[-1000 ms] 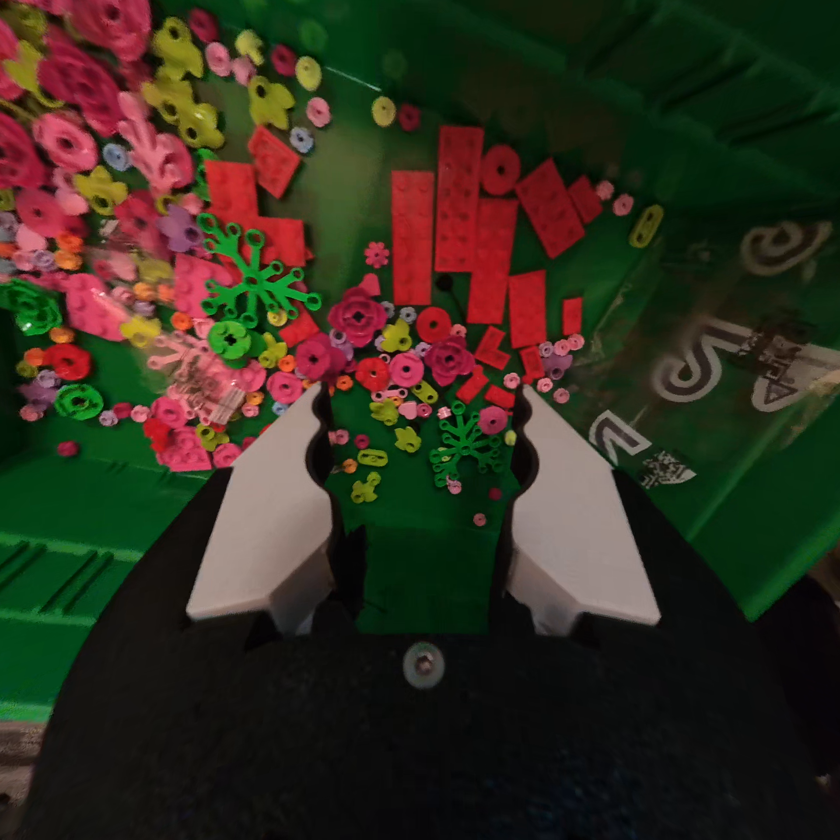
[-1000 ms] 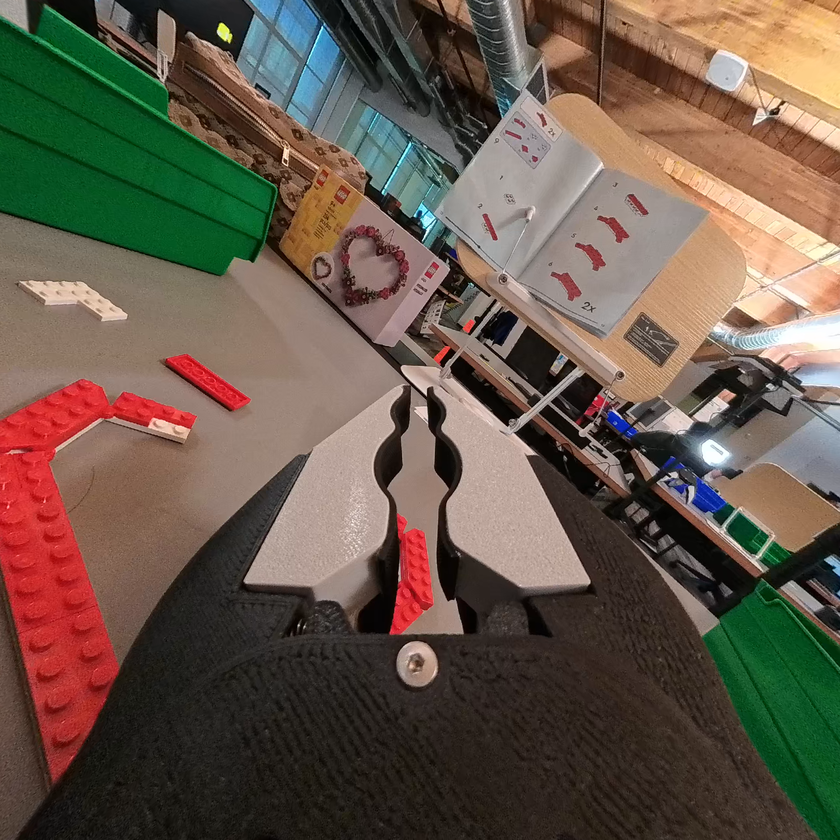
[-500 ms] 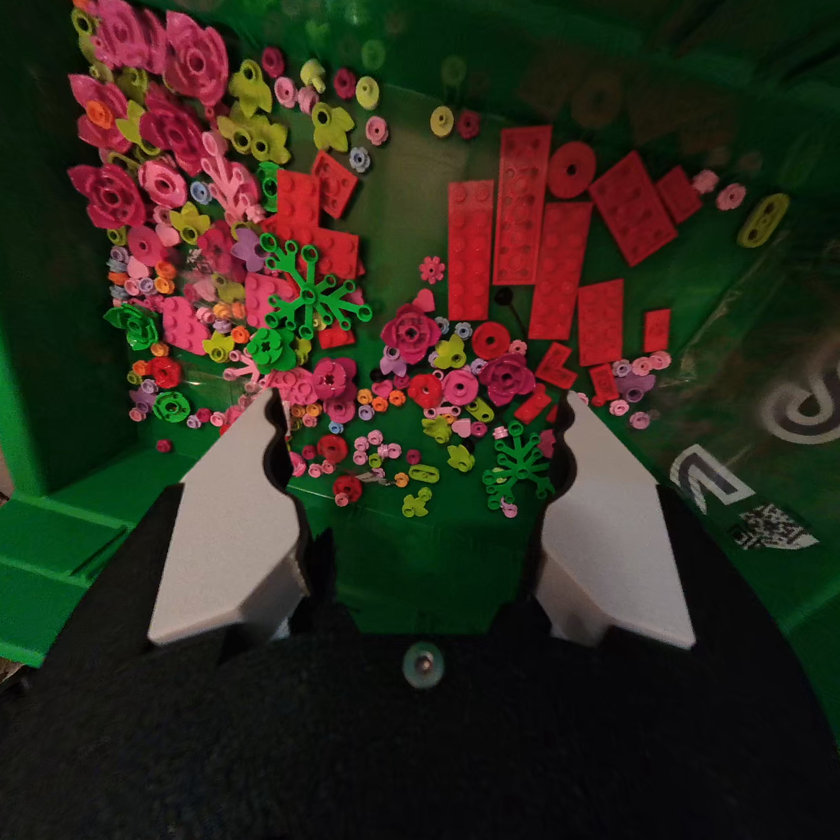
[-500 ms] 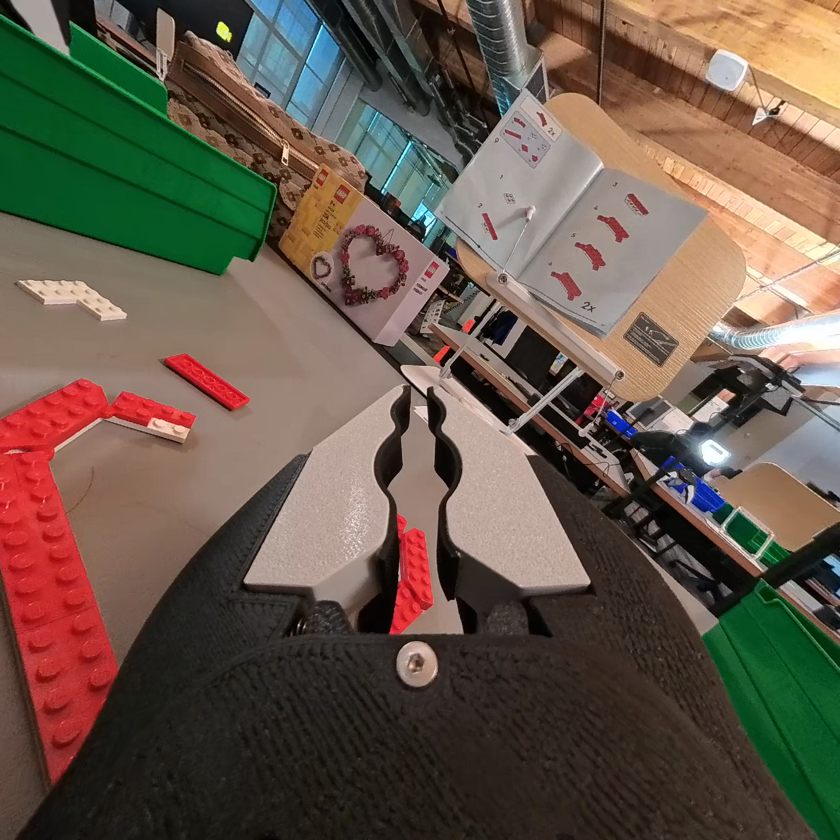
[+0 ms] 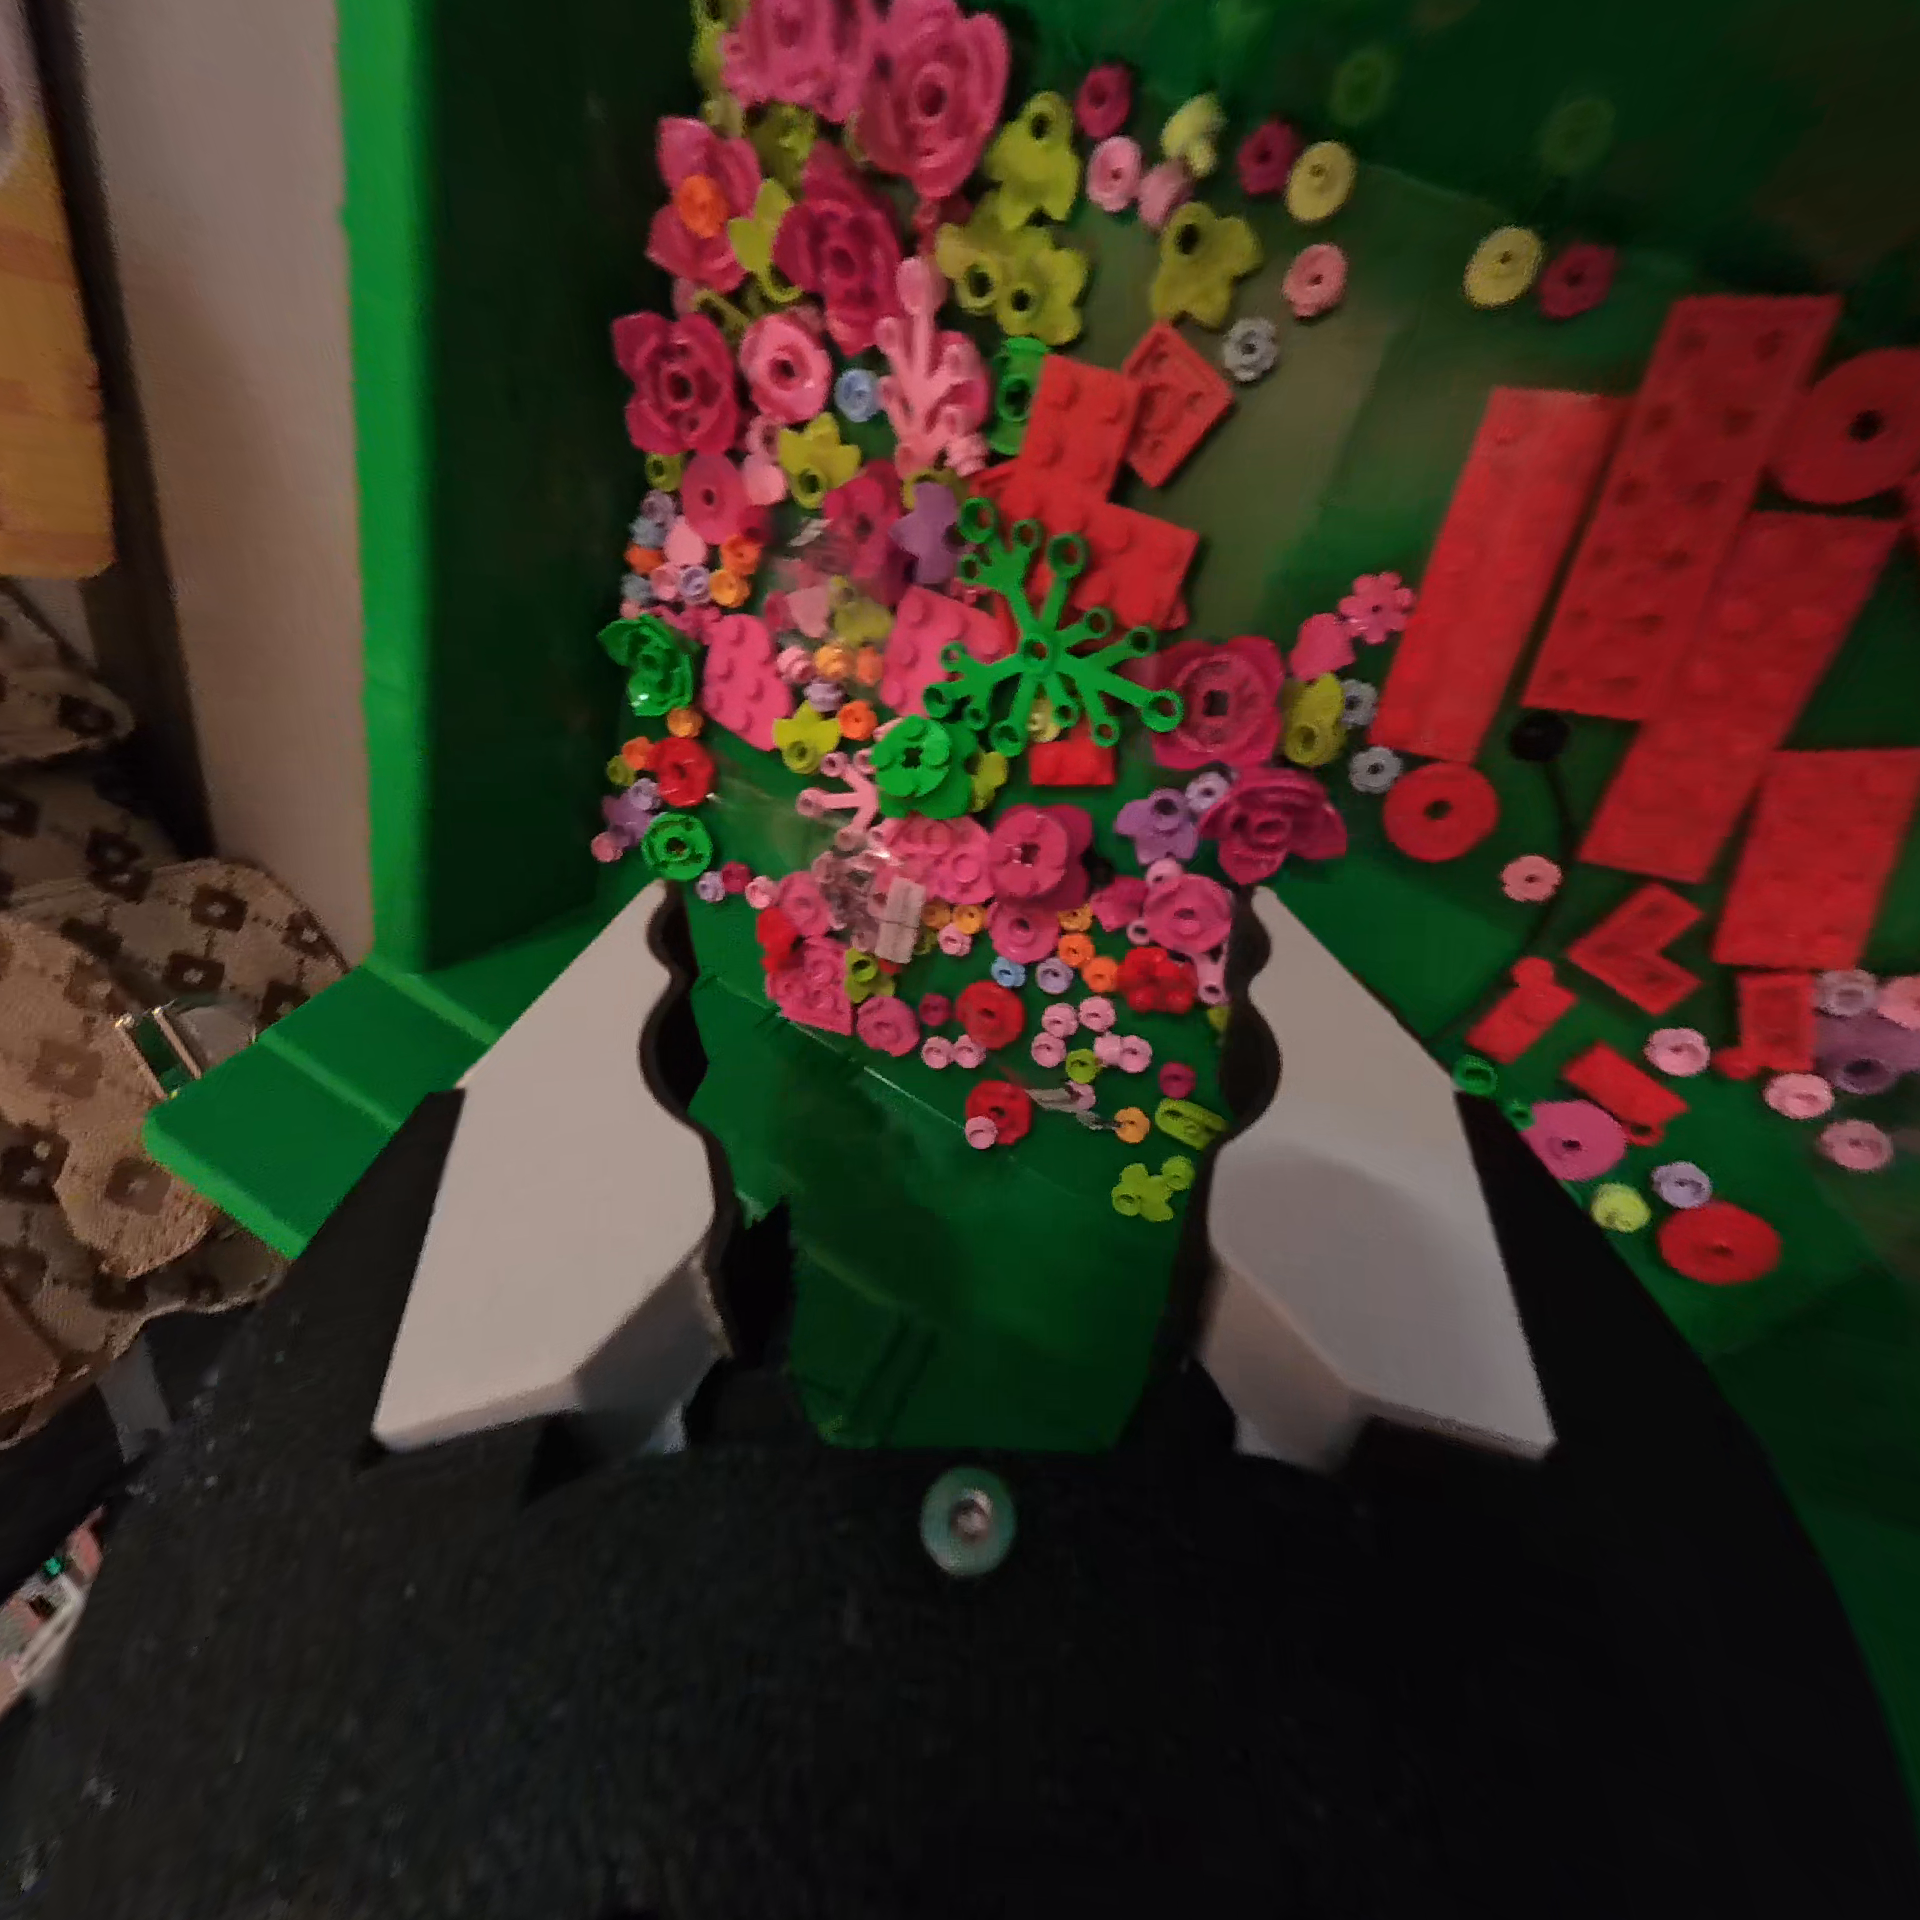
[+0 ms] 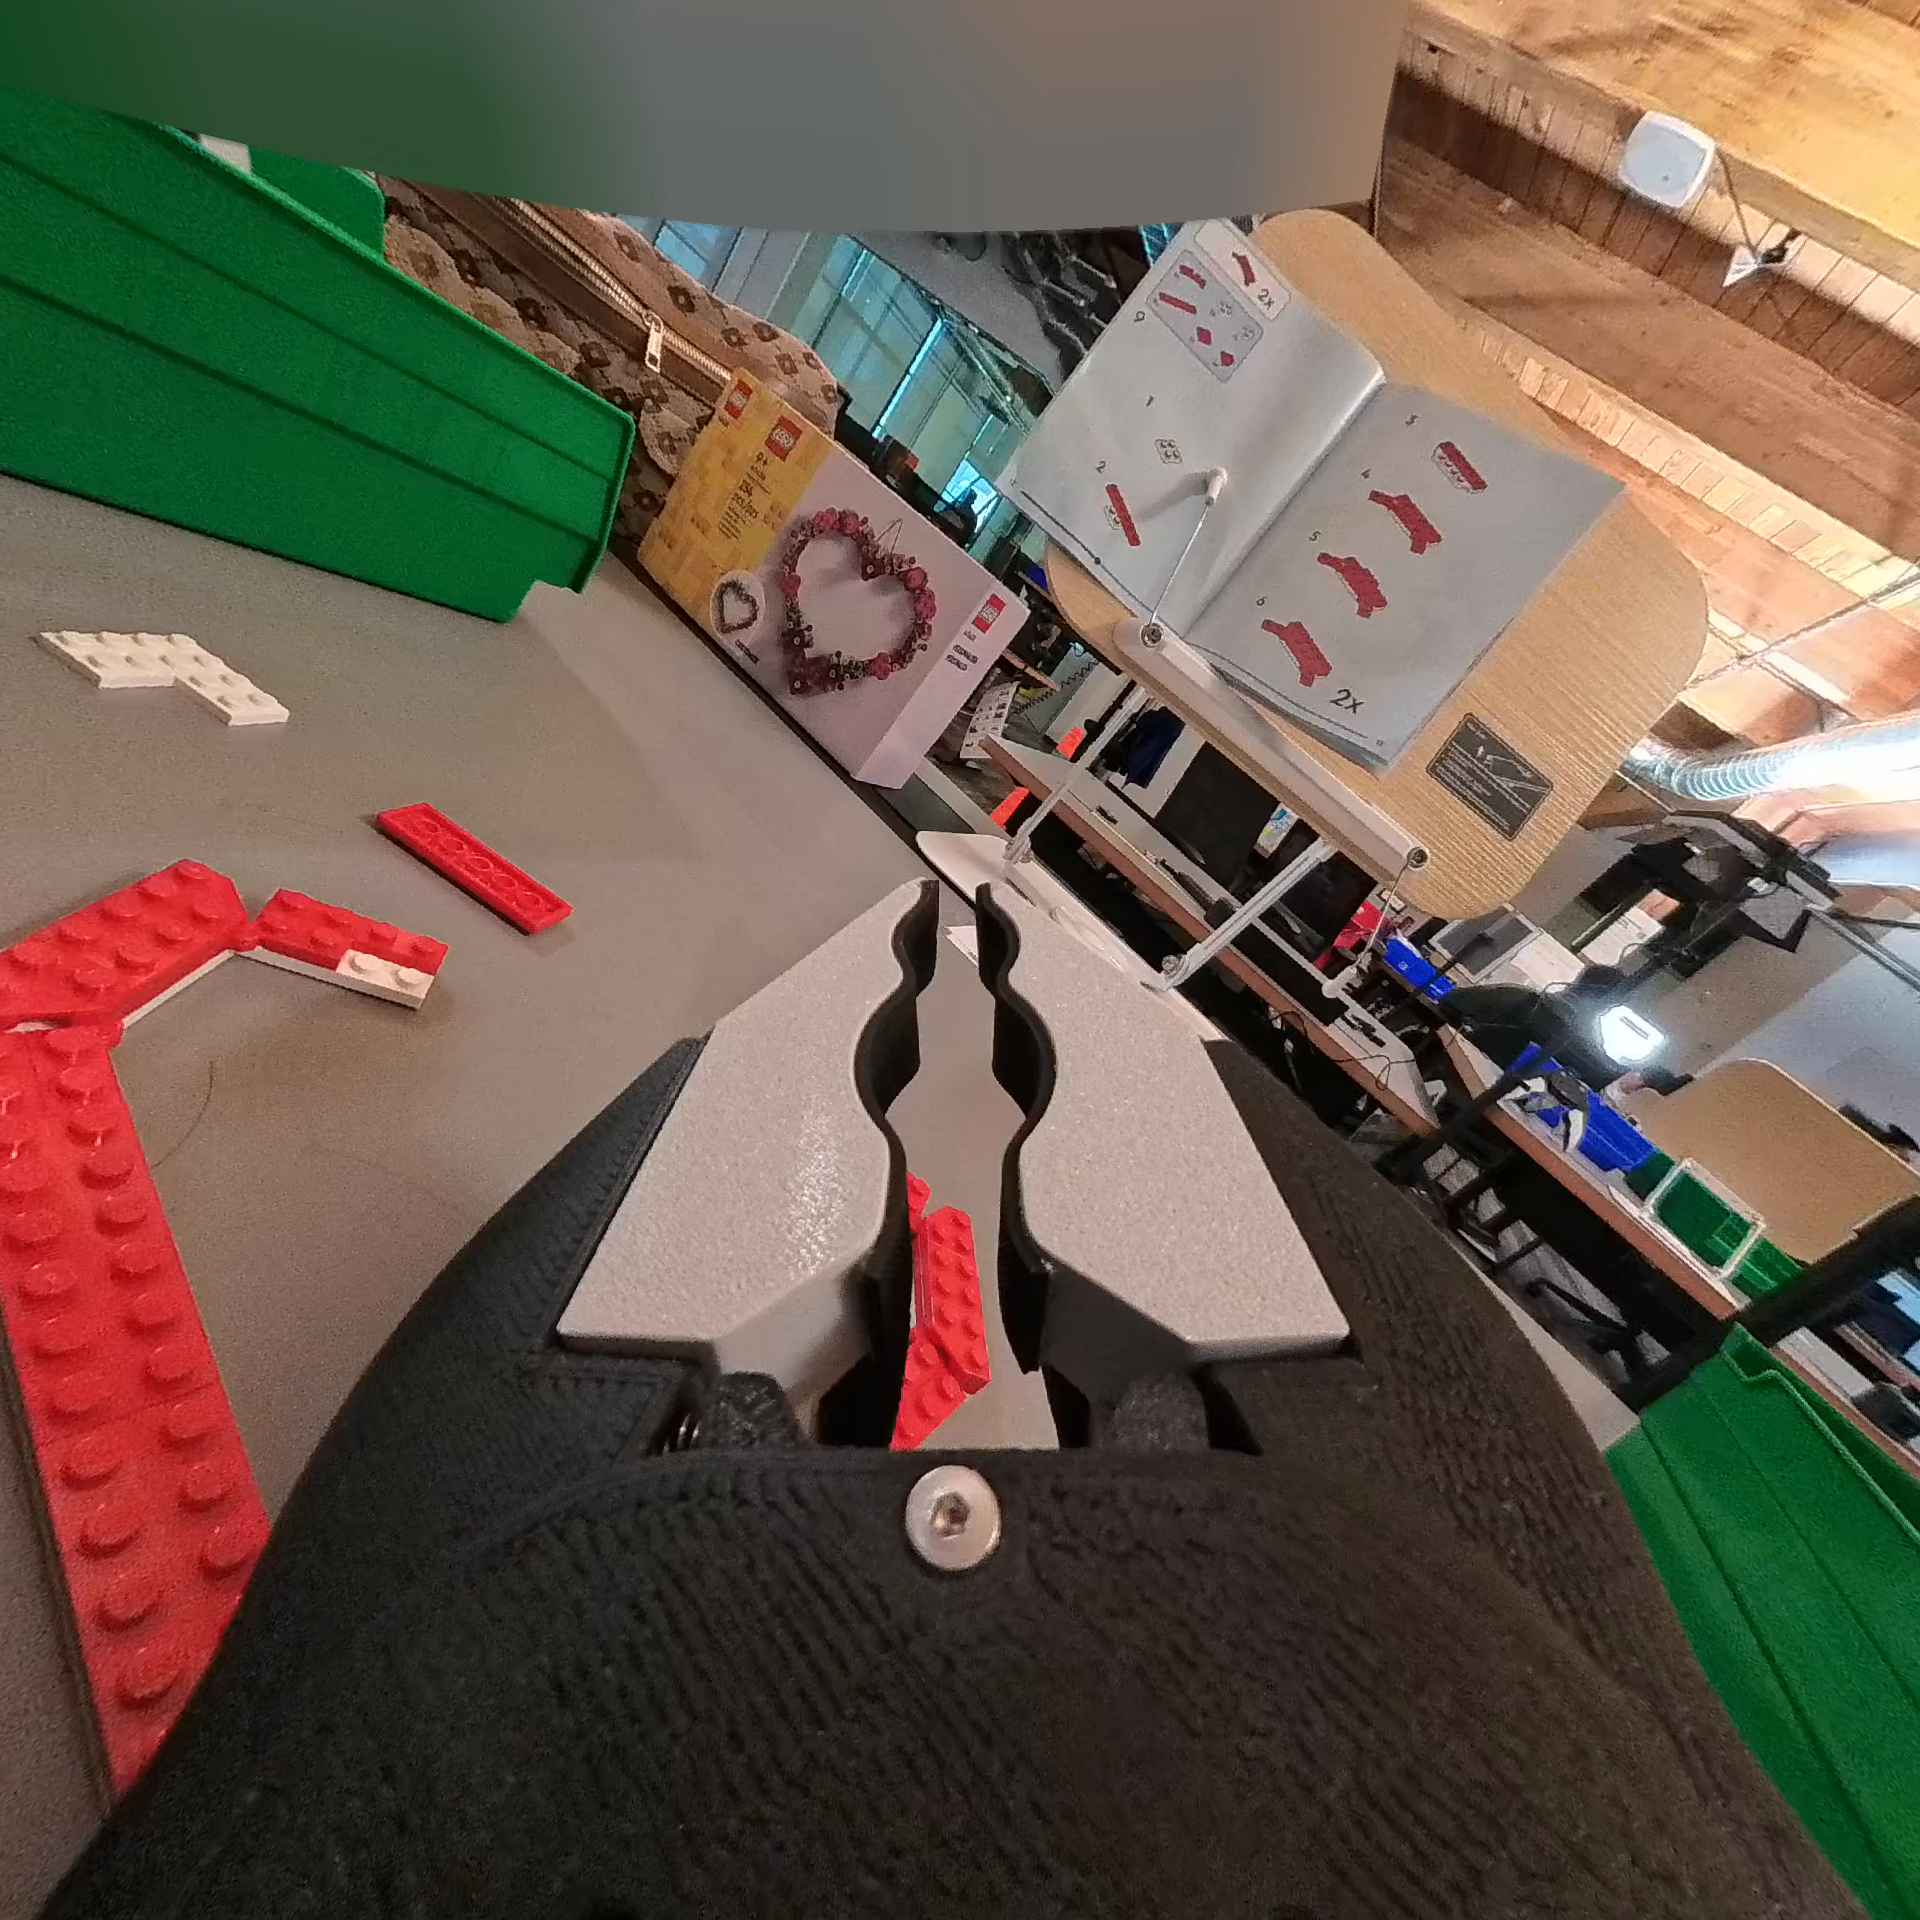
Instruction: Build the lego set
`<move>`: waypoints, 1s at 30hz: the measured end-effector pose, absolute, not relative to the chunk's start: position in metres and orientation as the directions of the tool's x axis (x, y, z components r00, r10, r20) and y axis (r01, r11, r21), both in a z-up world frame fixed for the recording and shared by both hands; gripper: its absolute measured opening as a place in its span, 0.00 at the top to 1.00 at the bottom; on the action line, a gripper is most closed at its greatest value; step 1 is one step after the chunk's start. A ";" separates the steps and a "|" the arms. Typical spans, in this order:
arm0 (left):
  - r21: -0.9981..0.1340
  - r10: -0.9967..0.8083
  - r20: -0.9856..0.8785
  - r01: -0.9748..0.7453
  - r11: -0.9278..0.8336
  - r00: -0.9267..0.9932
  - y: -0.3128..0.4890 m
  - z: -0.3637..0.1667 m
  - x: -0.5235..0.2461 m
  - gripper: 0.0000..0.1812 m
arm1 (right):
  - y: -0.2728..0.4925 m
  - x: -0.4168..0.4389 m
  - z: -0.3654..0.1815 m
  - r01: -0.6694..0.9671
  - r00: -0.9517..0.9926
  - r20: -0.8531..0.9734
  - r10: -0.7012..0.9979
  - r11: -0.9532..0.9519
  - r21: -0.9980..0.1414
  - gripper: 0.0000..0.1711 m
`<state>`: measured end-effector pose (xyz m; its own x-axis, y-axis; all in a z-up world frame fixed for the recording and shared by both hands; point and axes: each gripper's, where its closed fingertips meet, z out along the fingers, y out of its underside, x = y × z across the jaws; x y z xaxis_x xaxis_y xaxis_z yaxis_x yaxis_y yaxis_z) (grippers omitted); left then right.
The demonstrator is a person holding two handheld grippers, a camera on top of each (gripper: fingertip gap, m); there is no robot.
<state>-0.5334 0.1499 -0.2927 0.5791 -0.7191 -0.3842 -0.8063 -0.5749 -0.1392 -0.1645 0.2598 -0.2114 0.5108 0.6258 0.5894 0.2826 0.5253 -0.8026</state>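
Note:
In the left wrist view my left gripper (image 5: 956, 914) is open and empty, hovering low inside a green bin (image 5: 468, 520). Between and ahead of its fingers lie several small pink, red, orange and lime flower pieces (image 5: 1039, 997), a green leaf piece (image 5: 1039, 655) and big pink roses (image 5: 852, 239). Red plates (image 5: 1662, 582) lie to the right. In the right wrist view my right gripper (image 6: 958, 914) hovers over the grey table (image 6: 623, 810), jaws almost together with a narrow gap. A red plate (image 6: 940, 1320) shows through the gap near their base. A red plate frame (image 6: 94, 1247) lies on the left.
A loose red plate (image 6: 473, 868) and a white plate (image 6: 166, 670) lie on the table. The green bin (image 6: 260, 395), the set's box (image 6: 831, 613) and an open instruction booklet (image 6: 1299, 499) on a stand are behind. Another green bin (image 6: 1787, 1558) is at right. A patterned bag (image 5: 104, 1039) sits beside the bin. One gripper's finger ends stand about 40 centimeters off the other's. Between my right fingertips and the red plate (image 6: 940, 1320) there is roughly 10 centimeters.
My left gripper has moved left toward the bin's corner and its jaws have opened wider. My right gripper has not moved.

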 end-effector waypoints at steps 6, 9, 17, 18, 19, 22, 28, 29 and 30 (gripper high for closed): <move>-0.390 -0.677 -0.168 -0.679 -0.622 0.716 0.152 -0.279 -0.498 0.53 | 0.260 -0.165 -0.211 0.284 0.512 0.590 0.624 0.525 -0.802 0.97; -0.416 -0.805 -0.012 -0.735 -0.535 0.593 0.124 -0.281 -0.464 0.56 | 0.260 -0.165 -0.211 0.287 0.512 0.591 0.623 0.525 -0.801 0.97; -0.321 -0.898 -0.006 -0.852 -0.414 0.439 0.099 -0.300 -0.445 0.52 | 0.261 -0.166 -0.212 0.294 0.510 0.597 0.619 0.527 -0.797 0.97; -0.321 -0.896 -0.008 -0.850 -0.418 0.444 0.100 -0.302 -0.445 0.51 | 0.261 -0.166 -0.212 0.295 0.510 0.598 0.619 0.527 -0.797 0.97; -0.316 -0.894 -0.005 -0.849 -0.424 0.448 0.100 -0.303 -0.447 0.51 | 0.261 -0.166 -0.212 0.296 0.509 0.598 0.618 0.527 -0.797 0.97; -0.318 -0.894 -0.013 -0.849 -0.421 0.448 0.101 -0.305 -0.450 0.53 | 0.260 -0.166 -0.212 0.296 0.509 0.599 0.618 0.528 -0.796 0.97; -0.283 -0.885 -0.079 -0.861 -0.422 0.459 0.111 -0.306 -0.466 0.58 | 0.260 -0.166 -0.212 0.296 0.509 0.599 0.619 0.527 -0.796 0.97; -0.279 -0.881 -0.080 -0.859 -0.429 0.466 0.112 -0.306 -0.468 0.58 | 0.260 -0.166 -0.212 0.296 0.509 0.599 0.619 0.527 -0.796 0.97; -0.276 -0.875 -0.082 -0.854 -0.441 0.478 0.113 -0.306 -0.471 0.57 | 0.260 -0.166 -0.212 0.296 0.509 0.598 0.619 0.527 -0.797 0.97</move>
